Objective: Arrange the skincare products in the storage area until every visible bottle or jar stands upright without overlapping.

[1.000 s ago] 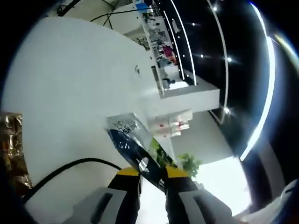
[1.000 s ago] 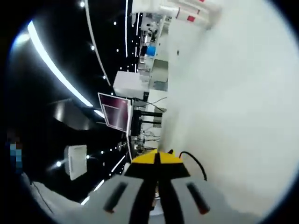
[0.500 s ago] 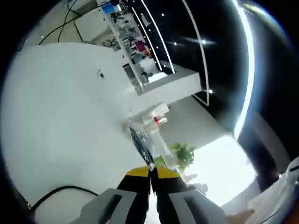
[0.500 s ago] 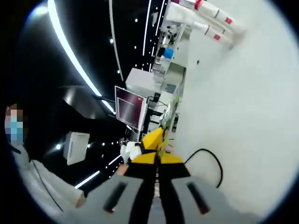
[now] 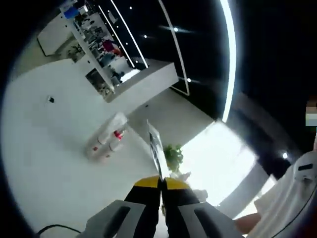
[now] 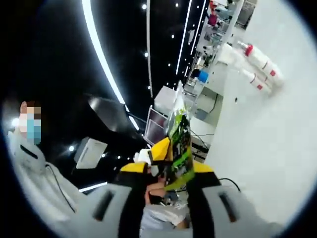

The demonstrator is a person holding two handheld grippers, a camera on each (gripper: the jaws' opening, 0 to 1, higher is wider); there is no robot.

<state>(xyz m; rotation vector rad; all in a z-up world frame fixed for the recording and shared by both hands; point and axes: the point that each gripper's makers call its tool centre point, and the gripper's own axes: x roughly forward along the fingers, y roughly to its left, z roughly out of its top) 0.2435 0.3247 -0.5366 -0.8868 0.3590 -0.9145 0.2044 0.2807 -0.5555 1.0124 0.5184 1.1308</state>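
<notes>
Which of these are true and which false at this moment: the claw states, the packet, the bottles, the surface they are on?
1. The left claw is shut on a thin packet. True.
2. The two white bottles with red caps stand upright. False: they lie on their sides, next to each other.
3. The right claw has its jaws pressed together. False: they stand apart, with the packet's green-printed face in the gap.
4. The bottles rest on a white table. True.
5. The packet lies flat on the table. False: it is held up off the table, in the left claw.
</notes>
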